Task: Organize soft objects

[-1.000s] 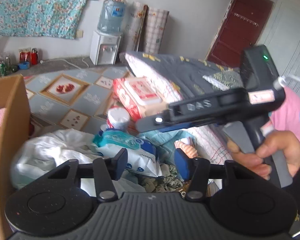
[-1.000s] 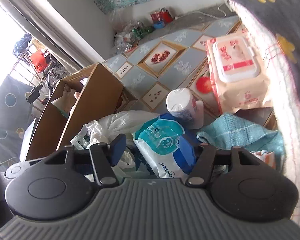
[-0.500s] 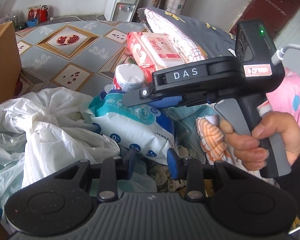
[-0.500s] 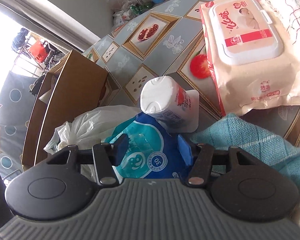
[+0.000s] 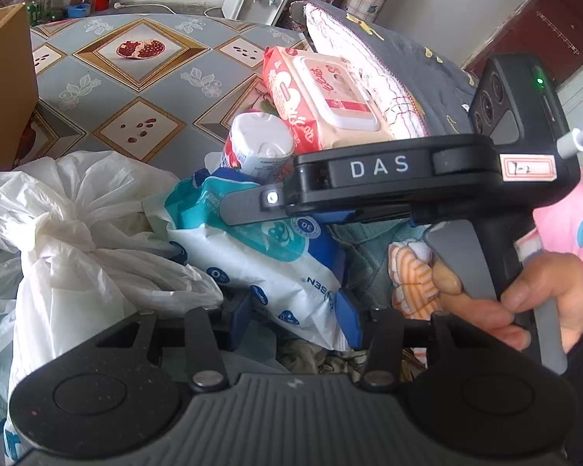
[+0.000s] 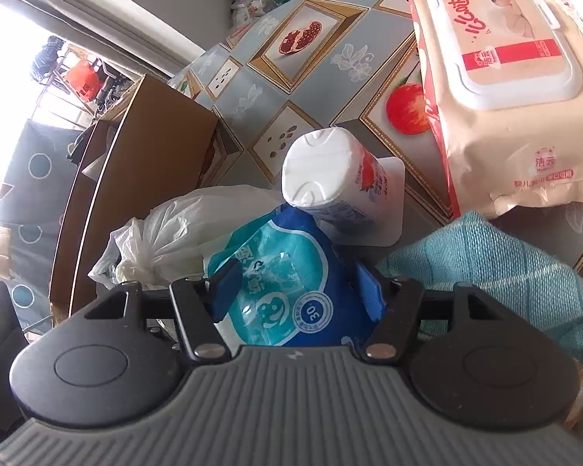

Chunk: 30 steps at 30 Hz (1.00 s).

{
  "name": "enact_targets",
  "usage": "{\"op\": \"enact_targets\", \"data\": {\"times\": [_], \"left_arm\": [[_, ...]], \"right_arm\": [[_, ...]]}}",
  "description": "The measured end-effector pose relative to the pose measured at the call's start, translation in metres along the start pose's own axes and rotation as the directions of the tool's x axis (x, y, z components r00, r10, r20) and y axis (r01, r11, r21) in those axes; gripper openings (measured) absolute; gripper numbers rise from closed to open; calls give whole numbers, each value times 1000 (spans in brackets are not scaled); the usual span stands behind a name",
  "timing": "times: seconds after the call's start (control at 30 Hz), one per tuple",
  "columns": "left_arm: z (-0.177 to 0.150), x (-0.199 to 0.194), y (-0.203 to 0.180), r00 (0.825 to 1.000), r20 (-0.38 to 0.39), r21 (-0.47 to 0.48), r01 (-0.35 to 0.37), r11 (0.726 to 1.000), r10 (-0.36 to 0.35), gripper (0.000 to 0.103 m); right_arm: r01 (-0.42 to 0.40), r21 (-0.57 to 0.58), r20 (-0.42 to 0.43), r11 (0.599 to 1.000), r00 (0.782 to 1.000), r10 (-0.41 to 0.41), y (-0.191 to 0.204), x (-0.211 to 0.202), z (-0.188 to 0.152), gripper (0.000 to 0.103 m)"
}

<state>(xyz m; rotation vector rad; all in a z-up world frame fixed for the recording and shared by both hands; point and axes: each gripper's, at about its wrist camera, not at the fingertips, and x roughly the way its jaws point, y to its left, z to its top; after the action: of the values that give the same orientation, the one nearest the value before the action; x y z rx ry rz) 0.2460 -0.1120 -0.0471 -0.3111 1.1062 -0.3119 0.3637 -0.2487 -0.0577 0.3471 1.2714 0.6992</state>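
A blue-and-white wipes pack (image 5: pixel 268 264) lies on a pile of soft things. My left gripper (image 5: pixel 295 320) stands at the pack's near end, its jaws opening, with the pack's corner between the fingers. My right gripper (image 5: pixel 248 213), held by a hand (image 5: pixel 524 299), reaches over the pack's far end. In the right wrist view the pack (image 6: pixel 280 287) fills the gap of the right gripper (image 6: pixel 297 295), whose jaws are also opening; I see no firm pinch. A pink wipes pack (image 5: pixel 326 97) and a white wrapped roll (image 5: pixel 258 147) lie behind.
A knotted white plastic bag (image 5: pixel 77 233) sits left of the pack. A teal cloth (image 6: pixel 486 264) and an orange-striped cloth (image 5: pixel 412 272) lie on the right. A cardboard box (image 6: pixel 136 178) stands at the left and a folded quilt (image 5: pixel 408 77) at the back right, on a patterned tablecloth (image 5: pixel 136 70).
Both grippers came down onto the pile. The left jaws narrowed, then widened around the blue pack's near end. The right gripper closed in over the pack's far end.
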Motion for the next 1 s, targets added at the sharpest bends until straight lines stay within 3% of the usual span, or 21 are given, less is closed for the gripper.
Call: {"op": "enact_targets", "data": {"times": [0.27,0.67,1.0], "left_arm": [[-1,-26,-7,997,60,16,53,998,-54,47],[-18,-79,-25,976,191,130,79,988,-103,47],[-32,-151,-13,939,328,149,53,987,-100,46]], "right_arm": [[-13,54,66,998,998,9,2,-37,-13,54],[-21,79,192,997,981,5,34,-95,-43,52],[-23,-39,253,999,967,32,116,-116,-45,52]]}}
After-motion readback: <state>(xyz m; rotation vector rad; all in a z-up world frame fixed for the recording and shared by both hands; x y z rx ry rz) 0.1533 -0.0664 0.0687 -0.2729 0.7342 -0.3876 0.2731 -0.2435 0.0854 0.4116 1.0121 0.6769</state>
